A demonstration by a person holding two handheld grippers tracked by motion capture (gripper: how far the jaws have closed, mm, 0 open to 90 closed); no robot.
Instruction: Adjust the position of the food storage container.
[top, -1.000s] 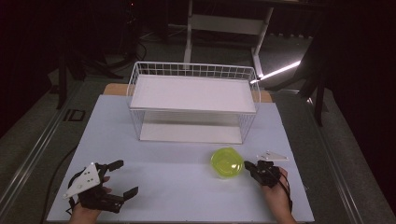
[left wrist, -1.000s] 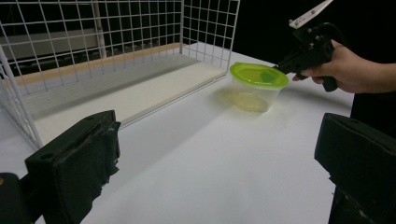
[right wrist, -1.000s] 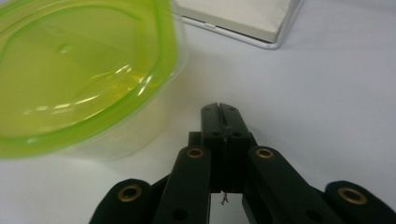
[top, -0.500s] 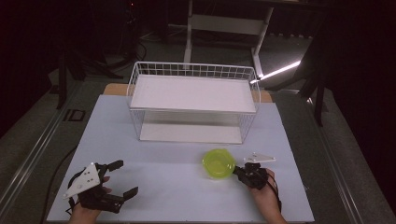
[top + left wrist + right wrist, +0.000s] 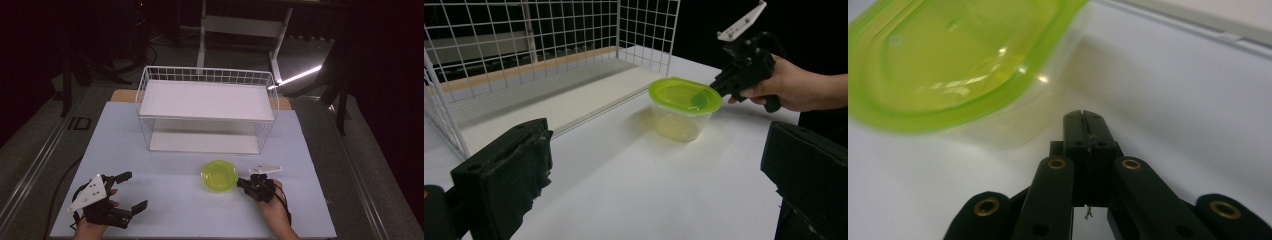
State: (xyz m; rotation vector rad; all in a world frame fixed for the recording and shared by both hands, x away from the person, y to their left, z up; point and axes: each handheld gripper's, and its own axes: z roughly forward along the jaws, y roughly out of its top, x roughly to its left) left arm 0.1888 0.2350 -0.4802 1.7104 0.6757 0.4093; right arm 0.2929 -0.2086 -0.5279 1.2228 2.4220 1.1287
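Both right gripper (image 5: 1083,117) fingers pressed together, beside container (image 5: 948,65).

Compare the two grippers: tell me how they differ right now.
The left gripper has its jaws spread wide with nothing between them; the right gripper has its jaws shut together. The left sits far from the green-lidded container; the right's tip is at the container's side. Both are black, hand-held, and low over the white table.
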